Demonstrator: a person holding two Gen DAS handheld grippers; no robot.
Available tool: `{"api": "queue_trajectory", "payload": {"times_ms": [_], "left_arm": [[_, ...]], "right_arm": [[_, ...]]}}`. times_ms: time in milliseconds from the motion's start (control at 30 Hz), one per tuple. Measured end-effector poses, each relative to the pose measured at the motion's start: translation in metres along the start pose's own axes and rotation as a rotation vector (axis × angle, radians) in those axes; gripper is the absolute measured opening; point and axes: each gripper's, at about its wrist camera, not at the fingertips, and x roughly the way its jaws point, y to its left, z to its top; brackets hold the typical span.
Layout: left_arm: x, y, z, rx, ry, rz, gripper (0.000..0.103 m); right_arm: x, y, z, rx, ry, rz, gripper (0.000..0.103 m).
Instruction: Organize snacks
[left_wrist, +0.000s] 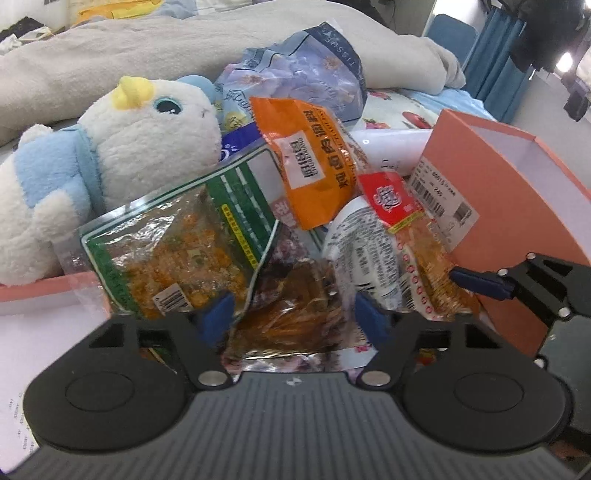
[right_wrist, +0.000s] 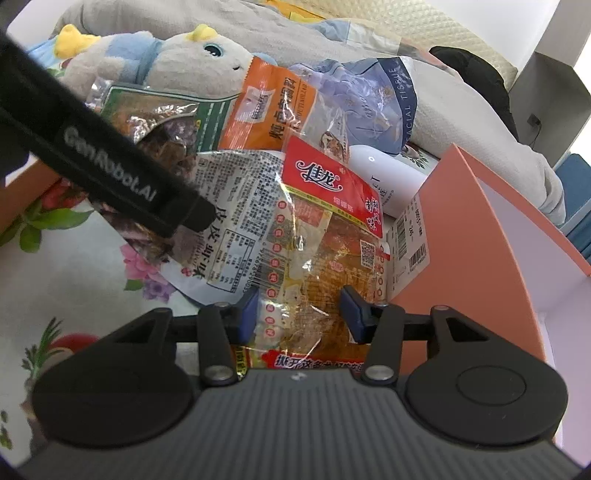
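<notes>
A white and blue plush toy (left_wrist: 110, 158) with a yellow horn lay on the bed at the far left, against a grey blanket (left_wrist: 184, 48). A pack of facial tissue (left_wrist: 314, 74) leaned just beside it, and a white bottle (left_wrist: 391, 147) lay on the floral sheet (right_wrist: 92, 266)
</notes>
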Motion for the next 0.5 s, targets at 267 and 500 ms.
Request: {"api": "queue_trajectory", "payload": {"times_ms": [267,500], "left_arm": [[-0.011,-0.005,-0.004,-0.010,-0.022,-0.002,0.049],[-0.037,-0.005,-0.012,-0.069,-0.052,0.029,0.046]], "right_arm": [[-0.010,-0.002,0.000,0.008,-0.008,0.006,0.033],[-0.029,-0.004,0.002,-0.006,-0.051,-0.017,0.024]]}}
